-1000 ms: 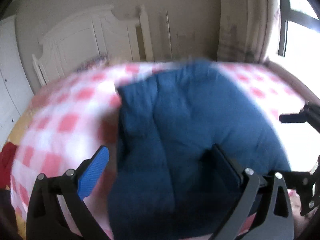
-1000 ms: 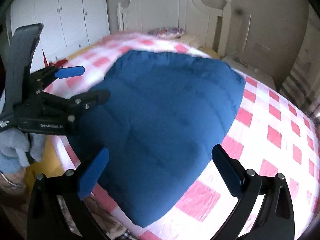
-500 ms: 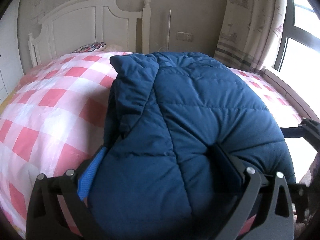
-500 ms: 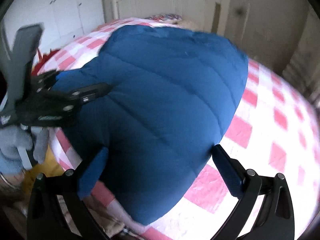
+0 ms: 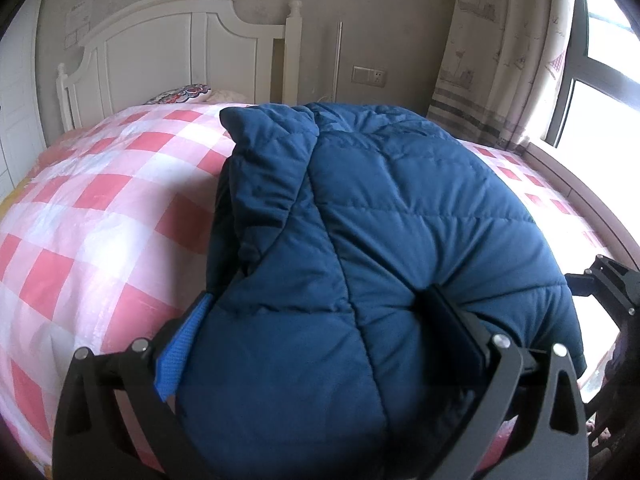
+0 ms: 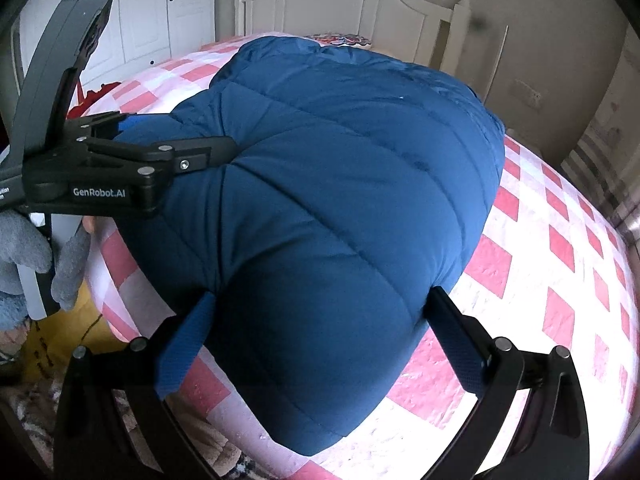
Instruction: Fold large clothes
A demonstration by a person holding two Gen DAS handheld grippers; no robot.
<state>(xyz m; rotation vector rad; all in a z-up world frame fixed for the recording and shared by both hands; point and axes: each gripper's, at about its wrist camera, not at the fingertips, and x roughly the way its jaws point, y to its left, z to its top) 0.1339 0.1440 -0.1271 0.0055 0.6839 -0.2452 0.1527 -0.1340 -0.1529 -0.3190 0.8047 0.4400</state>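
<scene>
A: Left wrist view first. What are the left tongs (image 5: 316,334) doing?

B: Their fingers are spread wide with the blue jacket (image 5: 384,240) bulging between them. The blue pad (image 5: 180,354) at lower left lies against the jacket's edge, and the right finger presses into a dent in the padding. They are parted, not clamped shut.

A: And the right tongs (image 6: 320,340)?

B: In the right wrist view they are spread wide too, one finger on each side of the jacket's near end, both touching the fabric. The padding swells up between the fingers.

A: Can you see one pair of tongs from the other camera?

B: Yes. In the right wrist view the left tongs reach in from the left of the frame, black tips sunk into a fold of the jacket. A grey gloved hand (image 6: 36,268) holds the handle at the lower left edge.

A: Where does the jacket lie?

B: On the bed (image 5: 100,208), over the pink and white checked cover, at the near edge, filling the middle of both views. Its far end is bunched at the upper middle of the left wrist view.

A: Further out?

B: A white headboard (image 5: 176,52) at the upper left, a curtain (image 5: 500,48) and a window (image 5: 600,92) at the upper right. A white wardrobe (image 6: 152,12) shows at the upper left of the right wrist view.
</scene>
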